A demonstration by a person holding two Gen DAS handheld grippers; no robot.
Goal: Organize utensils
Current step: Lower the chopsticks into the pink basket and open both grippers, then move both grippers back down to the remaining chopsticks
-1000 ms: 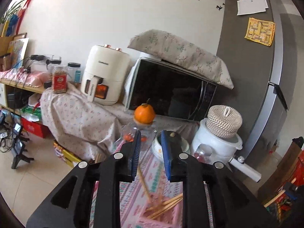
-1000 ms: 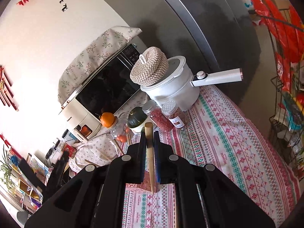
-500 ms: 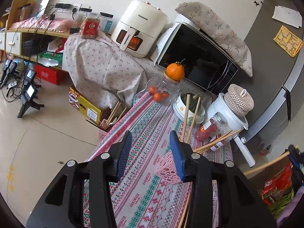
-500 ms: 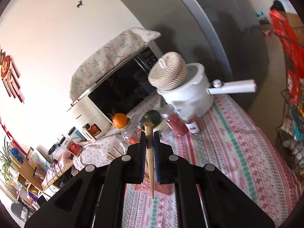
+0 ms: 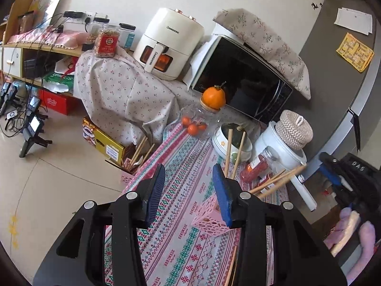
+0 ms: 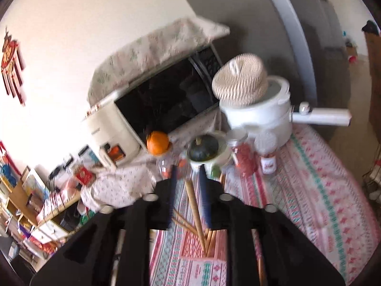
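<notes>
On the patterned tablecloth [image 5: 181,217] I count two pink perforated holders: one near [image 5: 209,214] at the middle, one [image 5: 126,178] at the far left edge. The near holder has about five chopsticks [image 5: 228,150] sticking out, and the left one a few more. One orange [image 5: 213,97] sits on one glass jar [image 5: 197,121] holding three small red fruits [image 5: 193,128]. Further right stand one bowl [image 5: 228,143], two red-filled jars [image 5: 258,166], one white pot [image 5: 281,150] and one woven lid [image 5: 294,128].

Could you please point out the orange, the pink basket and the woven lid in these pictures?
orange [image 5: 213,96]: left wrist view, on the middle of its peel.
pink basket [image 5: 207,219]: left wrist view, on its perforated side wall.
woven lid [image 5: 294,131]: left wrist view, on its domed side.
</notes>
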